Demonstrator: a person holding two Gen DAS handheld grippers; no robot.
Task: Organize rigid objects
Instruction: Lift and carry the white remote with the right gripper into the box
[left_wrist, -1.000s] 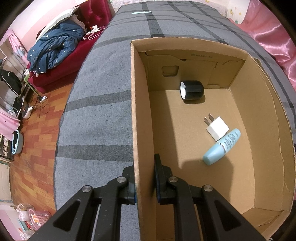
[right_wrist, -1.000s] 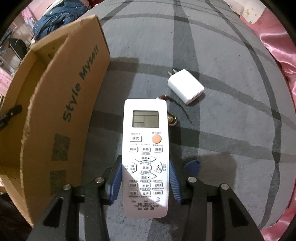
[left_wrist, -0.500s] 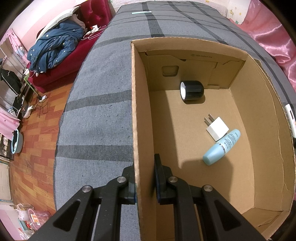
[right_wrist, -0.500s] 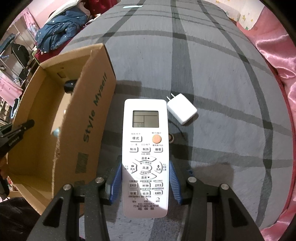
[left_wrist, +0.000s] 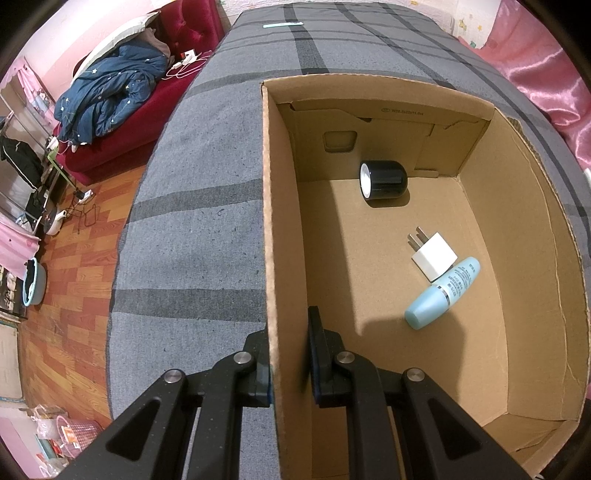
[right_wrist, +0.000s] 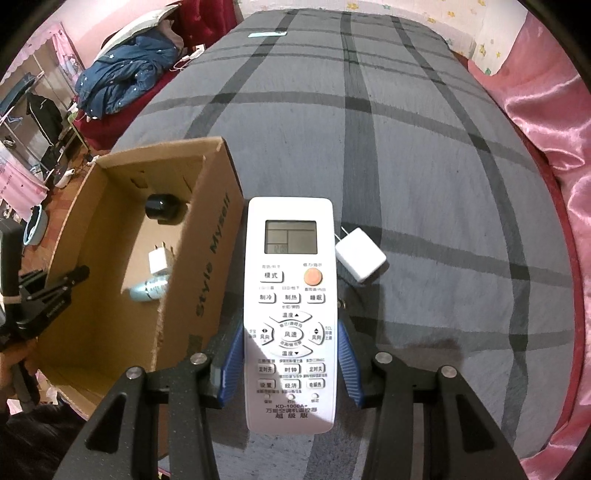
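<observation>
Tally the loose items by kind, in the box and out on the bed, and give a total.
Chargers: 2, one in the box, one on the bed
Remote: 1, in the right gripper
Black jar: 1
Blue bottle: 1
Total: 5

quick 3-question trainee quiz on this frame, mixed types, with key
1. True or false: the left gripper is clamped on the cardboard box wall.
2. What is the right gripper holding?
A. a blue bottle
B. a white remote control
C. a black cap
3. Fill in: a white charger plug lies outside the box on the grey plaid ____.

Key:
1. True.
2. B: the remote control sits between its blue pads. The blue bottle and black cap lie in the box, beside a second plug.
3. Bedcover.
</observation>
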